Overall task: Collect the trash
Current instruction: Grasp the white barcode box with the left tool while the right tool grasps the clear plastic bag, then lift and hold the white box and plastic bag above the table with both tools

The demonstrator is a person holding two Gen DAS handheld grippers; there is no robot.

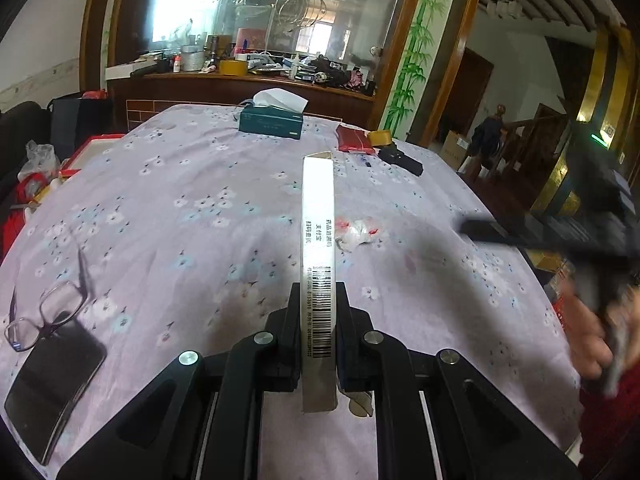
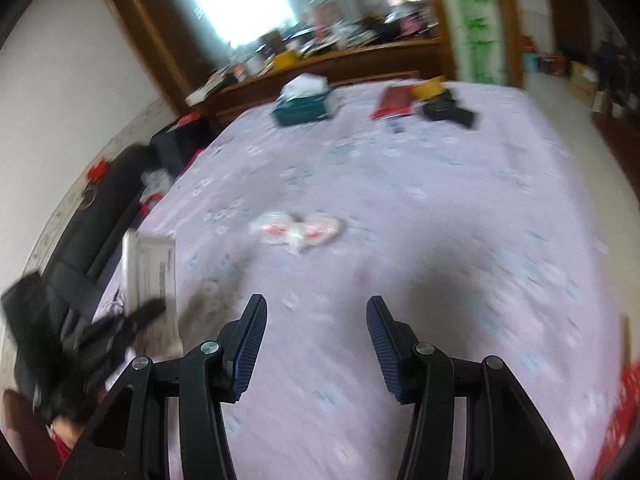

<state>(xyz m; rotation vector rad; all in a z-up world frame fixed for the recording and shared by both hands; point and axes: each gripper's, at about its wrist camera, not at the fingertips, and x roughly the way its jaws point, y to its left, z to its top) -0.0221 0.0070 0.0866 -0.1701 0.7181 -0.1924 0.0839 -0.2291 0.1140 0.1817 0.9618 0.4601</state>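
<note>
Lilac cloth with a small flower print covers the table in the left wrist view, and it looks soft and a little wrinkled, so thin things can slide on it. The left gripper is closed tight on a flat white medicine carton, which stands on its narrow edge between the pads, with a barcode and printed characters on the side. This carton is long, light cardboard and it is held only near one end, so I think it may twist or slip out if the hand swings fast. A crumpled clear wrapper with red marks lies on the cloth just right of the carton, not yet collected. Glasses rest partly on a dark glossy phone at the near left; these are not trash, and a careless sweep could knock them. A green tissue box sits at the far edge. In the right wrist view the picture is blurred. The right gripper has its jaws about half open with nothing between them, and its pads are dark blue with fine ribs. The wrapper lies ahead of it on the cloth. Such thin film is hard to pinch; the pads may close on the cloth together with it, or push it away. The carton shows at the left, in the other gripper.
</note>
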